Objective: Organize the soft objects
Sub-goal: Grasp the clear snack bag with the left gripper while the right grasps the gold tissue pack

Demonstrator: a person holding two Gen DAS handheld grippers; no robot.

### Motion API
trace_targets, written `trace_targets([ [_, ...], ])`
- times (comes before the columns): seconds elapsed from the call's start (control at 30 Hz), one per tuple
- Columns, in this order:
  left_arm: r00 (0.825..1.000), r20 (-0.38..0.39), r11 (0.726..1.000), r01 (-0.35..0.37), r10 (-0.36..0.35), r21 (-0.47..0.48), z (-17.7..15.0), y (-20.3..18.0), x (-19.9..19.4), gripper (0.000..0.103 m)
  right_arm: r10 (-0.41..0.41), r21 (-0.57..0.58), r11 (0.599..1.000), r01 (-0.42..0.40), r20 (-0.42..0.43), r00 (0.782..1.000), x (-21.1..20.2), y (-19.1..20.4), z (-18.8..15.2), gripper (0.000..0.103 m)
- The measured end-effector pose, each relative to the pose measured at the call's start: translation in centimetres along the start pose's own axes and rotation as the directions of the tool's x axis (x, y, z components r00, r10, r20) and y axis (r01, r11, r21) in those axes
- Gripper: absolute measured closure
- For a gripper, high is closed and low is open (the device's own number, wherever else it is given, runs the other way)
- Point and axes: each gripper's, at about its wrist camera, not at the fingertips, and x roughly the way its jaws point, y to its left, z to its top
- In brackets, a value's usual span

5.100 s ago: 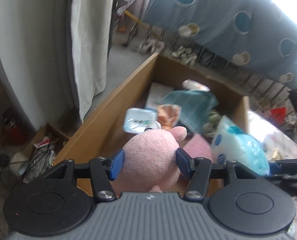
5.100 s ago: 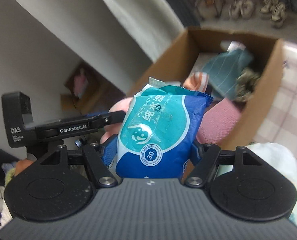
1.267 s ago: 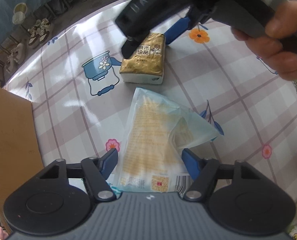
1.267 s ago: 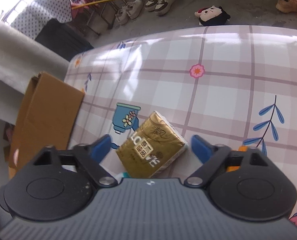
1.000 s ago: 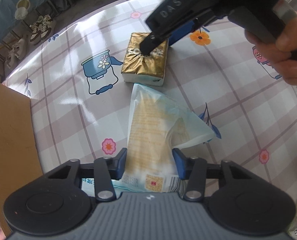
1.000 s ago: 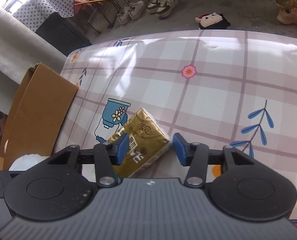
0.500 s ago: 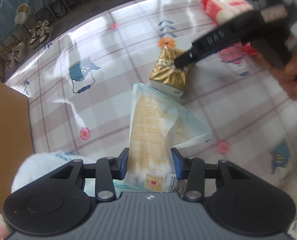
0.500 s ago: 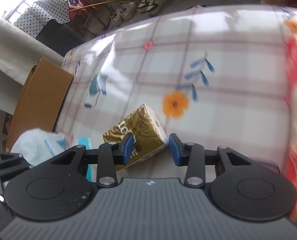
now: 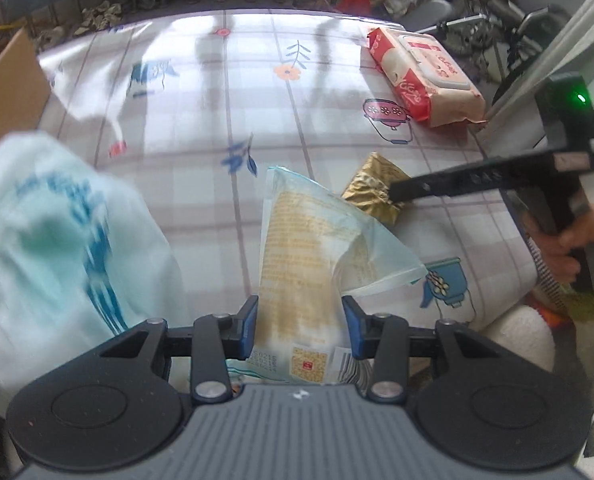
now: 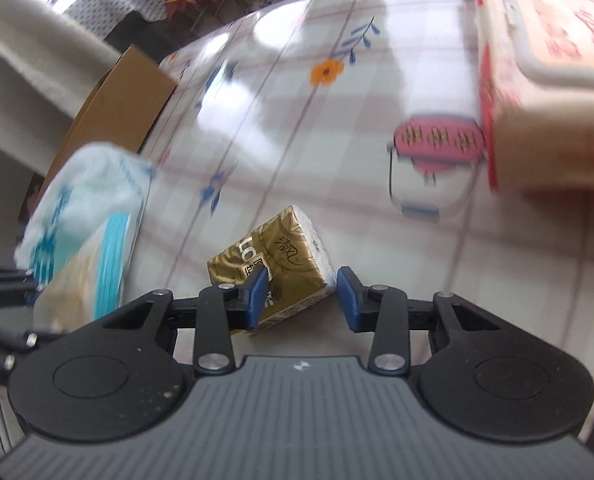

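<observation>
My left gripper (image 9: 300, 328) is shut on a pale yellow packet with a teal film edge (image 9: 301, 248), held off the tablecloth. In the right wrist view my right gripper (image 10: 301, 300) is shut on a small gold tissue pack (image 10: 273, 264), which hangs tilted above the table. The left wrist view shows that gold pack (image 9: 371, 190) just right of my packet, with the right gripper's black bar (image 9: 477, 178) reaching to it and a person's hand (image 9: 577, 248) on its handle. A red and cream wipes pack (image 9: 421, 72) lies at the table's far right, large in the right wrist view (image 10: 545, 60).
A big white bag with blue print (image 9: 49, 232) sits at the left, also seen from the right wrist (image 10: 89, 192). A cardboard box (image 9: 5, 88) stands at the table's left edge. The checked tablecloth (image 9: 257, 100) spreads between them. A white fluffy thing (image 9: 517, 340) lies past the right edge.
Both grippers have carried their packs across the table, away from the box and toward the red wipes pack. The white bag has come into view at the left.
</observation>
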Motion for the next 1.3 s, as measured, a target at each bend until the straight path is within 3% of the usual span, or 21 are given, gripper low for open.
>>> trace_targets([
  [0.13,0.999,0.039,0.998,0.035,-0.033,-0.048,-1.8,0.5,1.0,0.06,-0.06,-0.071,0.996,0.059,-0.016,0.998,-1.6,0.0,-2.0,0.067],
  [0.27,0.997,0.067,0.995,0.047,-0.041,-0.09,-2.5,1.5,2.3,0.06,-0.088,-0.088,0.992,0.091,0.037,0.995,-1.9,0.8,-3.4,0.065],
  [0.4,0.996,0.083,0.994,0.052,-0.044,-0.099,-3.0,2.2,2.9,0.06,-0.048,0.013,0.999,0.047,0.099,0.994,-2.9,1.1,-4.4,0.052],
  [0.47,0.994,0.097,0.994,0.049,-0.039,-0.097,-3.3,2.5,3.0,0.06,-0.038,0.083,0.996,0.027,0.141,0.989,-3.6,1.3,-4.7,0.03],
  [0.53,0.993,0.108,0.993,0.058,-0.046,-0.104,-3.5,2.8,3.1,0.06,-0.031,0.152,0.988,0.005,0.168,0.985,-4.0,1.3,-4.9,0.022],
  [0.73,0.988,0.138,0.989,0.082,-0.064,-0.126,-4.1,3.7,3.1,0.059,-0.014,0.353,0.935,-0.033,0.128,0.992,-2.5,1.5,-3.9,0.02],
  [0.83,0.986,0.146,0.986,0.104,-0.084,-0.134,-4.2,4.0,3.1,0.059,-0.042,0.402,0.916,0.011,0.069,0.997,-0.6,2.2,-2.8,0.019],
  [0.97,0.983,0.152,0.983,0.128,-0.108,-0.132,-4.5,4.5,3.1,0.058,-0.117,0.381,0.92,0.098,0.027,0.993,1.3,4.0,-1.1,0.019],
  [1.3,0.974,0.164,0.971,0.183,-0.158,-0.155,-4.8,5.7,3.4,0.057,-0.302,0.186,0.936,0.3,-0.02,0.953,5.0,7.8,2.5,0.019],
])
